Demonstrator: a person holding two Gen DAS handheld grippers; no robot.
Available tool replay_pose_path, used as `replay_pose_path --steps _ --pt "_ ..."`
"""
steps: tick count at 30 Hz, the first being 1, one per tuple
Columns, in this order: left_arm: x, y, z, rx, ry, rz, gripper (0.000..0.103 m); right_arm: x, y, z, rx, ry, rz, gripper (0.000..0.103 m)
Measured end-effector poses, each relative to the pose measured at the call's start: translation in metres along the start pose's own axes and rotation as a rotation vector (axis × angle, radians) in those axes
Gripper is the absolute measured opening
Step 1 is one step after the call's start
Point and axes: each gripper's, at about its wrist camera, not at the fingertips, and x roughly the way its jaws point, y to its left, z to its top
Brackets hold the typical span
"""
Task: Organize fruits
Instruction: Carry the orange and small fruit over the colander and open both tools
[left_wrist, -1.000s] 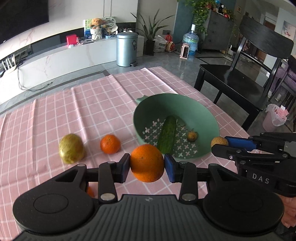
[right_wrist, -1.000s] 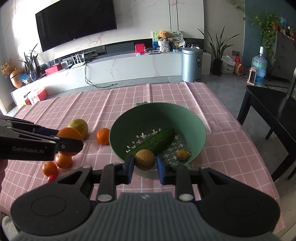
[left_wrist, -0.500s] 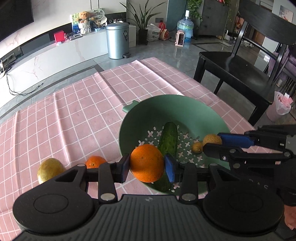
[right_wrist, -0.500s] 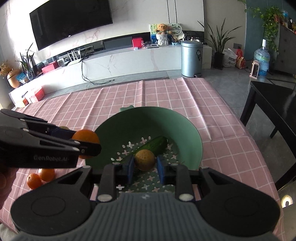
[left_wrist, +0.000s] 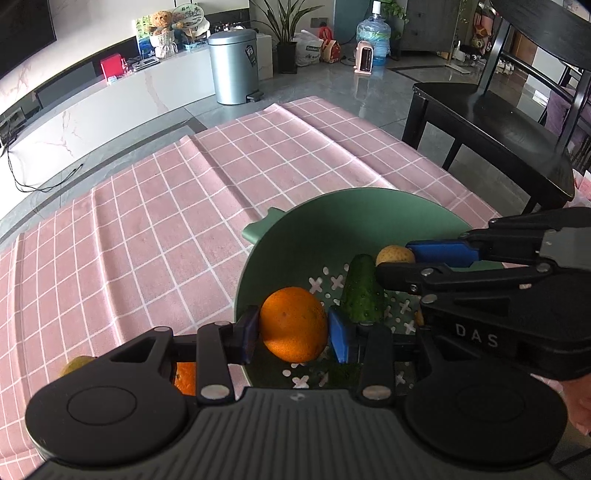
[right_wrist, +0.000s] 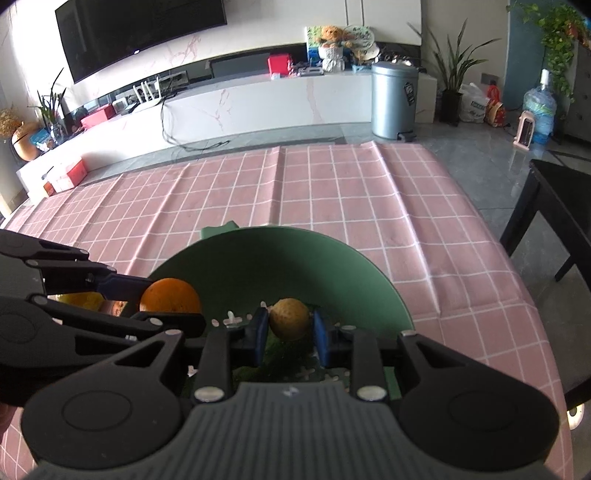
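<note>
The pink checked tablecloth (left_wrist: 192, 206) covers the table, and the big green bowl (left_wrist: 332, 218) sits on it. In the left wrist view the bowl fills the space from 12 o'clock round to 3 o'clock of the left gripper (left_wrist: 293, 326).

Inside the bowl lies a cucumber (left_wrist: 361, 293). Its long way runs from 6 o'clock up to 12 o'clock, and it lies just at 3 o'clock of the left gripper.

The left gripper has its jaws pinching a big orange (left_wrist: 293, 324). The orange hangs over the near left part of the bowl, so the bowl floor is right below it.

The right gripper (right_wrist: 288, 320) has its jaws pinching a small yellow-brown fruit (right_wrist: 289, 319). It hangs over the middle of the bowl, above the cucumber. From the right gripper, the left one is at 9 o'clock and near.

Both fruits look ready to be let go. I think the orange needs to drop on the clear side at 9 o'clock of the cucumber. The small fruit may roll off the cucumber when it lands.

Another small orange (left_wrist: 184, 376) and a yellow-green fruit (left_wrist: 75, 364) wait on the cloth, at 7 o'clock of the left gripper.
</note>
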Motion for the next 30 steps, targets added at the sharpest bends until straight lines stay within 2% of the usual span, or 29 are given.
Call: replay_pose_path --steps 7,13,20,30 --pt "0.004 0.0 0.004 0.016 -0.01 0.001 0.045 0.02 -0.006 0.007 0.007 0.032 -0.005 0.023" --pt "0.005 0.002 0.006 0.011 -0.017 -0.001 0.048 0.02 -0.008 0.007 0.019 0.022 -0.011 0.025" --pt "-0.007 0.009 0.004 -0.044 -0.054 -0.023 0.049 0.008 -0.007 0.01 0.048 -0.007 -0.006 0.034" --pt "-0.047 0.018 0.001 -0.086 -0.114 -0.035 0.051 -0.027 0.008 0.007 0.054 -0.041 -0.002 0.035"
